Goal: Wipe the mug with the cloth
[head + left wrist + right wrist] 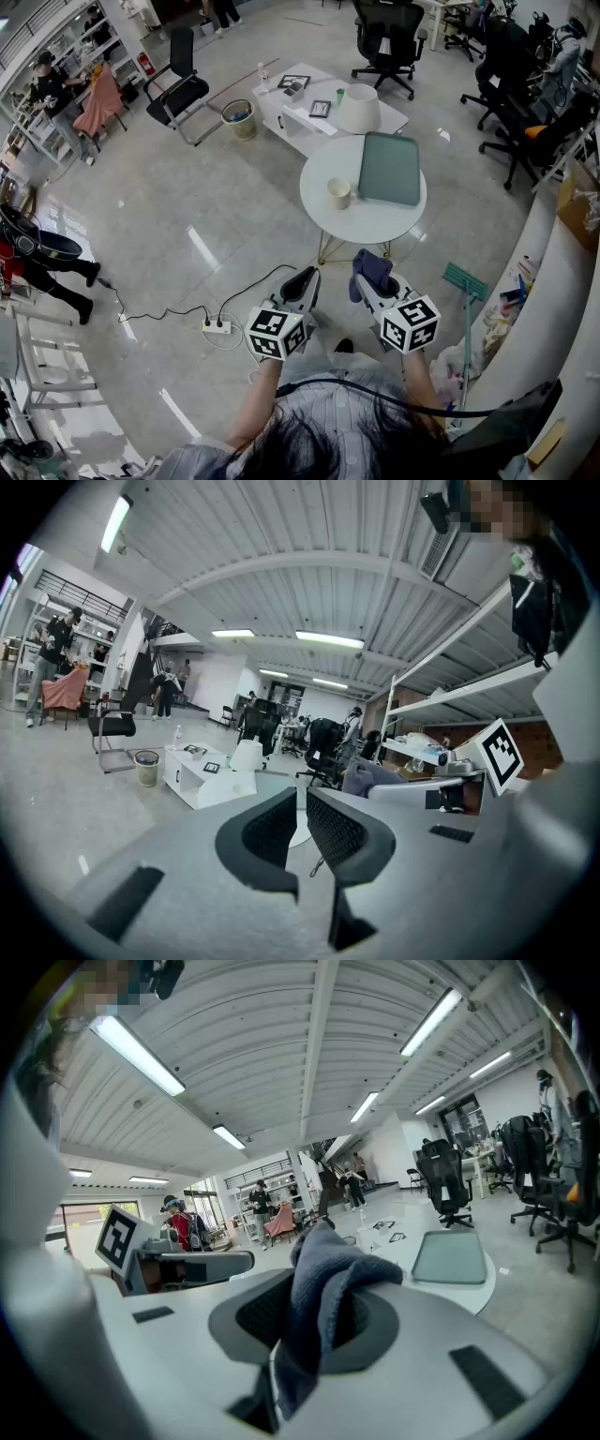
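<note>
My right gripper had its jaws pinching the cloth, ready for wiping. My left gripper had its jaws nearly together and empty, well apart from the mug at mid-frame.

round table: mug on its left part, tray just right of mug. low table behind; bin at its left. cloth in right gripper, before round table.

Your left gripper: jaws nearly together, nothing between them. Your right gripper, to the right: grey-blue cloth at its tip. Beyond: low white table, wastebasket, black chair.
</note>
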### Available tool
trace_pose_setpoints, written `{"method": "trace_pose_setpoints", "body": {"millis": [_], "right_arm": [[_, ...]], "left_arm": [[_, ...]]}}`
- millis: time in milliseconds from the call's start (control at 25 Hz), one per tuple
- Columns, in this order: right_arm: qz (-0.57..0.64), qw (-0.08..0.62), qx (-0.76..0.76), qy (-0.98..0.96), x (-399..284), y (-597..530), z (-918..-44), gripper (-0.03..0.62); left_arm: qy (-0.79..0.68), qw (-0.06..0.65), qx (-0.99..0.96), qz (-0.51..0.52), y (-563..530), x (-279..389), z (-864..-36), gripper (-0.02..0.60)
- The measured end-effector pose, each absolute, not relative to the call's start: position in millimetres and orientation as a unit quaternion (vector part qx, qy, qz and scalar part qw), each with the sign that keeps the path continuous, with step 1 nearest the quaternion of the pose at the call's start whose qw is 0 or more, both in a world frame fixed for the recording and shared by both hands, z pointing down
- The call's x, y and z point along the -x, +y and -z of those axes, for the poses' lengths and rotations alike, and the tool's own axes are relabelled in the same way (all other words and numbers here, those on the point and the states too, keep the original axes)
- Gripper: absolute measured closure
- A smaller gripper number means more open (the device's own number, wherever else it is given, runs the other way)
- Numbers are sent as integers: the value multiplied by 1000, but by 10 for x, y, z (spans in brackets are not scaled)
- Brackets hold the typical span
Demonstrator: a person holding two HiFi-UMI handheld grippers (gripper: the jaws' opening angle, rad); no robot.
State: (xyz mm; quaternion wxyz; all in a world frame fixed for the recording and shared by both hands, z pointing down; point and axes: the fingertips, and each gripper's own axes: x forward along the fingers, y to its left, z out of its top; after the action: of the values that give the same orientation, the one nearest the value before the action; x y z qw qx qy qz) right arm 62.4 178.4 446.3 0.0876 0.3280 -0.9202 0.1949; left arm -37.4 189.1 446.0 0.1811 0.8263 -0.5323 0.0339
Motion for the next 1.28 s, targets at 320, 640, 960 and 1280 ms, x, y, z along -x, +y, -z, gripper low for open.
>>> {"method": "trace_pose_setpoints", "body": {"millis": [320, 640, 960, 1280], "right_arm": [[-197, 85, -329, -920, -684, 1741, -4479, 514], [-208, 60, -346, -913, -790, 1682, -4475, 514], [-222, 59, -368, -901, -992, 1511, -4557, 514], [-240, 67, -365, -897, -913, 1300, -4651, 514]], "left_arm": [[-527, 178, -830, -44, 1886, 272, -4470, 538], [-517, 183, -835, -52, 1794, 212, -4500, 538], [-493, 190, -846, -64, 1598, 6, -4582, 538], [-485, 200, -848, -80, 1399, 43, -4673, 538]]}}
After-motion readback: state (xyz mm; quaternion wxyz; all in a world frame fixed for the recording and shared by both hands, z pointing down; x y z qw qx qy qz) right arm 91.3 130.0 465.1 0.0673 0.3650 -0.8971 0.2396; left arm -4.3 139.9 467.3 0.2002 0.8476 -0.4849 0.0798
